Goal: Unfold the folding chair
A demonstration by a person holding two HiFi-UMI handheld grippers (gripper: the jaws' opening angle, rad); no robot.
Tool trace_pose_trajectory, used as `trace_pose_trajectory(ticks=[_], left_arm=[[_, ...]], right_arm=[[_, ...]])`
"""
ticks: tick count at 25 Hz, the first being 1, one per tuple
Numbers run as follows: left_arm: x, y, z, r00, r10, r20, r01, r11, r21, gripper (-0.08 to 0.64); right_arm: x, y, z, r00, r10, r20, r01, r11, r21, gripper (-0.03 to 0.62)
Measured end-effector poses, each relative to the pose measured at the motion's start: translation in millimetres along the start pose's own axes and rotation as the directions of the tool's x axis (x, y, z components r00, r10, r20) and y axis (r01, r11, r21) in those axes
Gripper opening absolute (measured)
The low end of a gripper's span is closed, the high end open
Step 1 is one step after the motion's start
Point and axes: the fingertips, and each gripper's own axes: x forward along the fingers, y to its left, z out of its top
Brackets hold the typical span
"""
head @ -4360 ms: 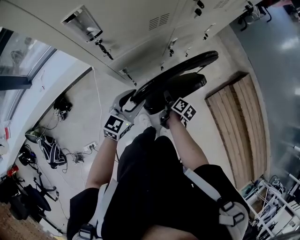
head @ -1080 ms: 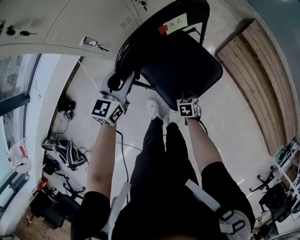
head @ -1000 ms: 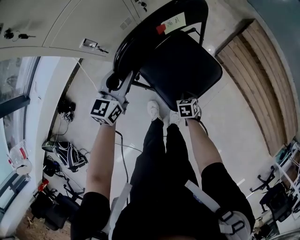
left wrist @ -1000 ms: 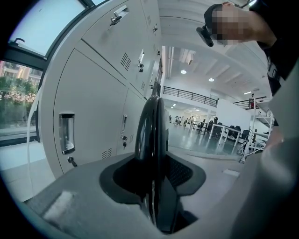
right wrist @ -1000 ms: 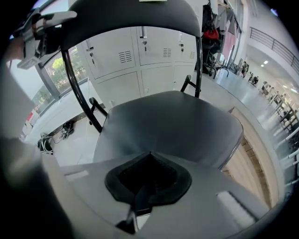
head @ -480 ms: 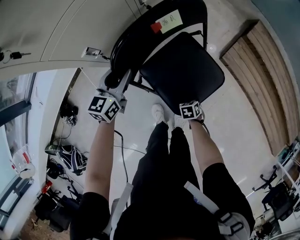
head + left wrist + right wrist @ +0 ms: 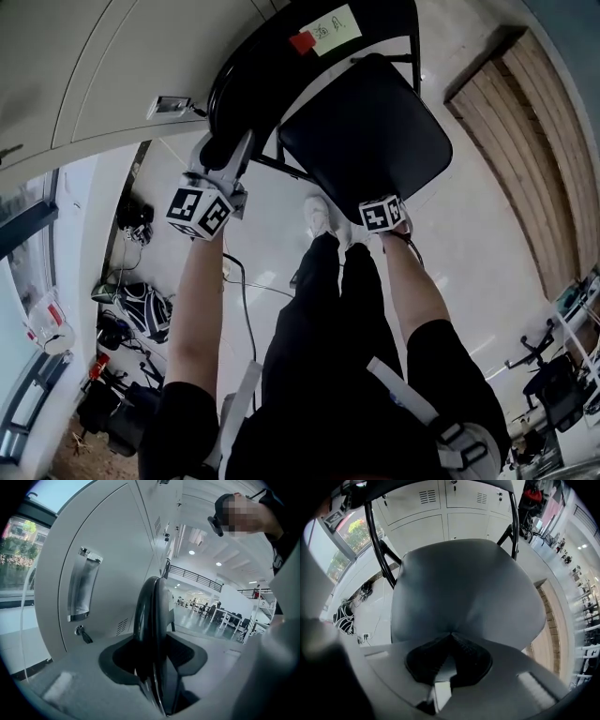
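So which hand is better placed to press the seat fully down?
Right. The right gripper, shut, points down on the near edge of the seat, ready to press. The left gripper has just been opening its jaws with the backrest between them, so it seems to be letting go.

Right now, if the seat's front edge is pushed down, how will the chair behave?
The seat is probably stiff: a flat padded panel. It likely pivots on the tube frame rather than bending. The chair might slide on the glossy floor.
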Motion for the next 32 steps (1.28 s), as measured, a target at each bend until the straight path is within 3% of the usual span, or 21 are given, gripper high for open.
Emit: trace_pose_trajectory(ticks=[6, 12, 17, 22, 27, 32], left_arm=[[1.5, 12.3, -5.0, 1.0, 0.005, -0.012, -0.005, 1.0, -0.015, 0.175], [3.9, 12.3, -6.2, 1.0, 0.02, -0.013, -0.021, 1.0, -0.01, 0.181], [3.2, 12.9, -12.8, 0.996, 0.047, -0.075, -0.045, 0.998, 0.032, 0.213], [-18.1, 22.5, -12.6, 0.985, 0.153, -0.074, -0.151, 0.988, 0.039, 0.225], [-48.8, 2.0, 3.7, 0.978, 0.204, -0.051, -0.202, 0.978, 0.041, 0.224], [-70.9, -54.7, 53.0, 0.989, 0.139, 0.058, -0.141, 0.989, 0.043, 0.222]], right_arm=[[5.2, 2.2, 5.4, 0.997, 0.066, -0.035, -0.063, 0.996, 0.067, 0.006], [-2.6, -1.7, 0.7, 0.993, 0.067, -0.093, -0.064, 0.997, 0.036, 0.008], [-3.4, -1.4, 7.2, 0.996, 0.085, 0.015, -0.086, 0.991, 0.106, 0.006], [-58.6, 1.6, 38.7, 0.984, 0.046, 0.171, -0.063, 0.994, 0.094, 0.006], [-143.2, -2.5, 94.8, 0.916, 0.02, 0.401, -0.066, 0.993, 0.101, 0.006], [-251.4, -9.4, 143.2, 0.804, 0.01, 0.594, -0.095, 0.989, 0.113, 0.006]])
